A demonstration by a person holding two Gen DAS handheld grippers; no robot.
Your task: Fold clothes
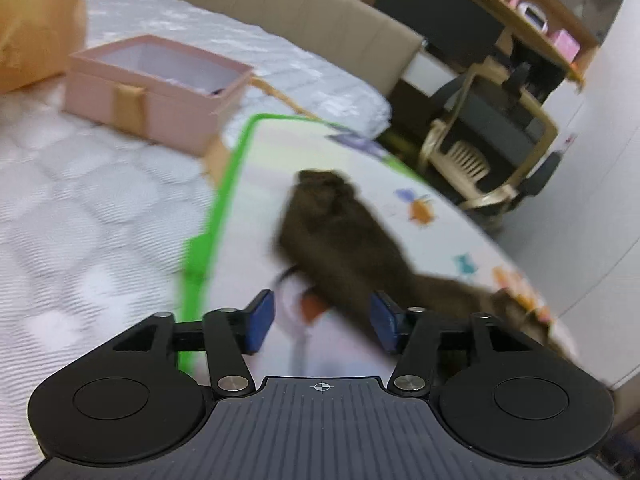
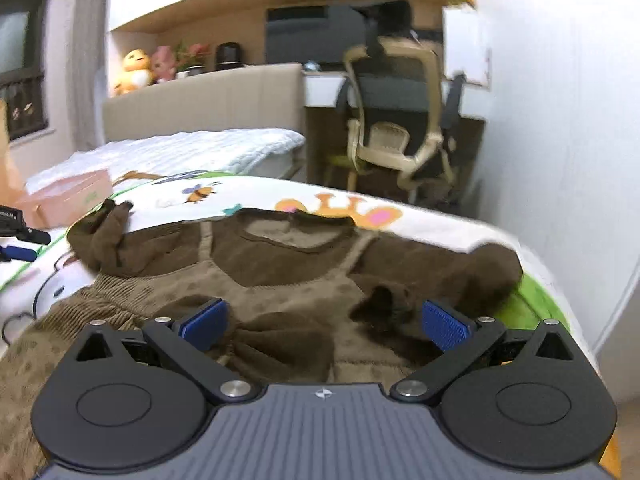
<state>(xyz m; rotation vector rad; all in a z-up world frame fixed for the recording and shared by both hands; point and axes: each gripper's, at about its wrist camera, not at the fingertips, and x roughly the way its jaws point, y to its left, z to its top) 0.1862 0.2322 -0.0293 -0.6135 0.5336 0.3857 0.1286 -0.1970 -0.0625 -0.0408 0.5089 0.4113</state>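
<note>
A brown garment [image 2: 288, 276], a dark top under a lighter spotted pinafore, lies spread on a cartoon-printed play mat [image 2: 256, 196]. Its left sleeve [image 1: 336, 236] lies stretched out on the mat in the left wrist view, blurred by motion. My left gripper [image 1: 322, 322] is open and empty, just above the near end of that sleeve. My right gripper [image 2: 324, 324] is open and empty, low over the garment's chest, beside the folded-in right sleeve [image 2: 392, 312]. The left gripper's tip shows at the left edge of the right wrist view [image 2: 18, 240].
The mat [image 1: 360, 152] has a green border [image 1: 224, 196] and lies on a white quilted bed [image 1: 80, 208]. A pink open box [image 1: 156, 84] stands on the bed to the left. A beige office chair [image 2: 394, 120] and a desk stand beyond the bed's end.
</note>
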